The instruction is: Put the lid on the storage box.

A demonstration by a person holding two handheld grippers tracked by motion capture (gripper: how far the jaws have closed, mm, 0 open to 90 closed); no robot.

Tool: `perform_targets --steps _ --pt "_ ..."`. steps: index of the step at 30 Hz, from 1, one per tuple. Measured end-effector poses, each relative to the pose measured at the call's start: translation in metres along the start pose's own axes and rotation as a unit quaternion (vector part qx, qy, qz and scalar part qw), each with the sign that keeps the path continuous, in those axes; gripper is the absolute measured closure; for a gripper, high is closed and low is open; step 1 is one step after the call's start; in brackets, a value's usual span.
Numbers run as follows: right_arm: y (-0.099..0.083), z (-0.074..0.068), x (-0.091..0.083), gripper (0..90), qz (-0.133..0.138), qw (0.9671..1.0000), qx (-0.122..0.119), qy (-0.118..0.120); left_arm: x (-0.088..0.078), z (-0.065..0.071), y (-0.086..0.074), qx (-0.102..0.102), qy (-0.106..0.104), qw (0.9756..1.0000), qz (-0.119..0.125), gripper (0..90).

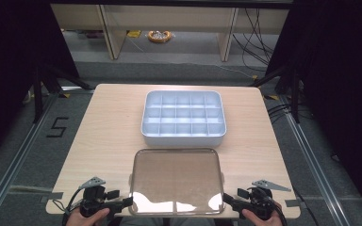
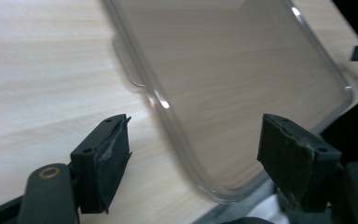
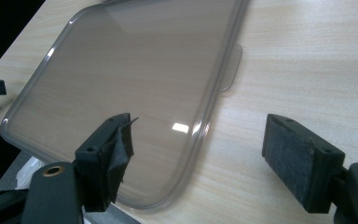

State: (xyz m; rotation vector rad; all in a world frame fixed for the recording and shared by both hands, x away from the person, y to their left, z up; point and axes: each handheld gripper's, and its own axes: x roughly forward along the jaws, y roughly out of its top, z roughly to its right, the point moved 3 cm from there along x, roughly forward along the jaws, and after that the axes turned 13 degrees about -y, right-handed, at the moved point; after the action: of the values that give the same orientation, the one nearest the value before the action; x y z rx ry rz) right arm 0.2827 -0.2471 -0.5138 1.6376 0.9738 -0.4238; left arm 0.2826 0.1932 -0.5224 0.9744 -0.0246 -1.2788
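Note:
A clear, smoke-tinted plastic lid (image 1: 176,181) lies flat on the wooden table (image 1: 108,132) near its front edge. Behind it stands a white compartment box (image 1: 184,140), uncovered, its cells looking bare. My left gripper (image 1: 121,197) sits at the lid's front left corner with its jaws wide apart. In the left gripper view, the lid (image 2: 233,79) runs its corner edge between the open jaws of that gripper (image 2: 198,140), untouched by the pads. My right gripper (image 1: 234,195) is open at the front right corner. In the right gripper view, the lid (image 3: 135,70) reaches in between that gripper's (image 3: 198,140) jaws likewise.
A small tab (image 2: 123,60) juts from the lid's left side, and another tab (image 3: 233,65) from its right side. Bare tabletop flanks the box and lid. Beyond the table are grey floor, wooden furniture legs and cables. Both hands hold the grippers at the table's front edge.

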Motion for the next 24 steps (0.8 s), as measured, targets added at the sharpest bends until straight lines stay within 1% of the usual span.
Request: perform_targets --steps 1,2,3,4,5,6,7,8,9,10,11,12,13,14,15,16,17,18,19,20,21,22,23,24 --pt "0.0 -0.001 0.001 25.6 0.0 1.0 0.001 0.001 0.001 0.001 0.0 0.005 0.004 1.0 -0.004 22.9" --pt "0.0 0.002 0.004 25.6 0.008 0.9999 -0.014 0.002 0.002 0.002 -0.001 0.003 0.002 1.0 -0.004 22.6" --pt "0.0 -0.001 0.005 25.5 0.001 1.0 -0.007 0.003 0.004 0.002 -0.001 0.001 0.0 1.0 -0.003 23.2" --pt "0.0 -0.002 0.006 24.8 0.001 0.9998 -0.006 0.017 0.005 0.003 -0.001 0.001 -0.001 1.0 -0.006 23.3" --pt "0.0 -0.006 0.008 24.1 -0.003 0.9996 0.012 0.027 0.006 0.004 -0.001 0.001 0.0 1.0 -0.004 23.3" --pt "0.0 -0.007 0.008 24.1 -0.006 0.9995 0.013 0.028 0.008 0.005 -0.001 0.004 0.003 1.0 -0.004 23.4" --pt "0.001 -0.005 0.012 23.9 0.003 0.9996 -0.014 0.026 0.01 0.006 -0.001 0.007 0.005 1.0 -0.004 23.8" --pt "0.001 -0.008 0.013 22.9 -0.002 0.9996 -0.002 0.028 0.012 0.007 -0.001 0.008 0.008 0.9999 -0.002 24.5" --pt "0.002 -0.009 0.014 22.8 0.0 0.9994 -0.001 0.036 0.013 0.007 0.0 0.011 0.011 0.9999 -0.003 24.8" --pt "0.002 -0.011 0.015 23.0 -0.001 0.9995 0.003 0.033 0.014 0.006 0.0 0.015 0.013 0.9998 -0.009 25.1" --pt "0.003 -0.014 0.015 23.3 -0.009 0.9993 0.012 0.035 0.015 0.006 0.0 0.012 0.016 0.9998 -0.008 25.8" --pt "0.003 -0.014 0.017 23.8 -0.009 0.9994 0.01 0.032 0.016 0.005 0.0 0.015 0.019 0.9996 -0.012 26.3" --pt "0.004 -0.013 0.019 24.2 -0.008 0.9994 0.007 0.032 0.017 0.004 0.001 0.012 0.022 0.9996 -0.01 26.9" --pt "0.004 -0.015 0.02 24.5 -0.015 0.9992 0.021 0.031 0.017 0.004 0.001 0.012 0.022 0.9996 -0.01 27.5" --pt "0.004 -0.012 0.023 24.9 -0.007 0.9996 0.004 0.029 0.017 0.004 0.001 0.012 0.024 0.9996 -0.01 28.2" --pt "0.004 -0.013 0.023 25.2 -0.014 0.9995 0.008 0.028 0.017 0.003 0.001 0.013 0.025 0.9995 -0.011 28.7" --pt "0.004 -0.016 0.024 25.2 -0.019 0.9992 0.021 0.028 0.017 0.003 0.001 0.013 0.025 0.9995 -0.012 28.9" --pt "0.004 -0.017 0.025 25.4 -0.017 0.9991 0.02 0.033 0.017 0.003 0.002 0.012 0.025 0.9996 -0.009 29.2" --pt "0.004 -0.016 0.027 25.5 -0.012 0.9993 0.012 0.032 0.017 0.002 0.002 0.011 0.027 0.9995 -0.012 29.5" --pt "0.004 -0.016 0.026 25.6 -0.016 0.9994 0.009 0.028 0.018 0.002 0.002 0.008 0.024 0.9996 -0.013 29.9" --pt "0.004 -0.018 0.027 25.8 -0.015 0.9992 0.01 0.035 0.019 0.001 0.001 0.006 0.024 0.9995 -0.017 30.4" --pt "0.004 -0.02 0.027 25.8 -0.025 0.9991 0.025 0.024 0.02 0.001 0.001 0.0 0.022 0.9996 -0.017 30.7" --pt "0.005 -0.019 0.029 25.9 -0.016 0.9994 0.008 0.031 0.021 0.001 0.0 0.0 0.019 0.9997 -0.018 31.2" --pt "0.005 -0.019 0.031 26.1 -0.015 0.9996 0.008 0.025 0.022 0.002 0.001 0.002 0.021 0.9996 -0.02 31.9"
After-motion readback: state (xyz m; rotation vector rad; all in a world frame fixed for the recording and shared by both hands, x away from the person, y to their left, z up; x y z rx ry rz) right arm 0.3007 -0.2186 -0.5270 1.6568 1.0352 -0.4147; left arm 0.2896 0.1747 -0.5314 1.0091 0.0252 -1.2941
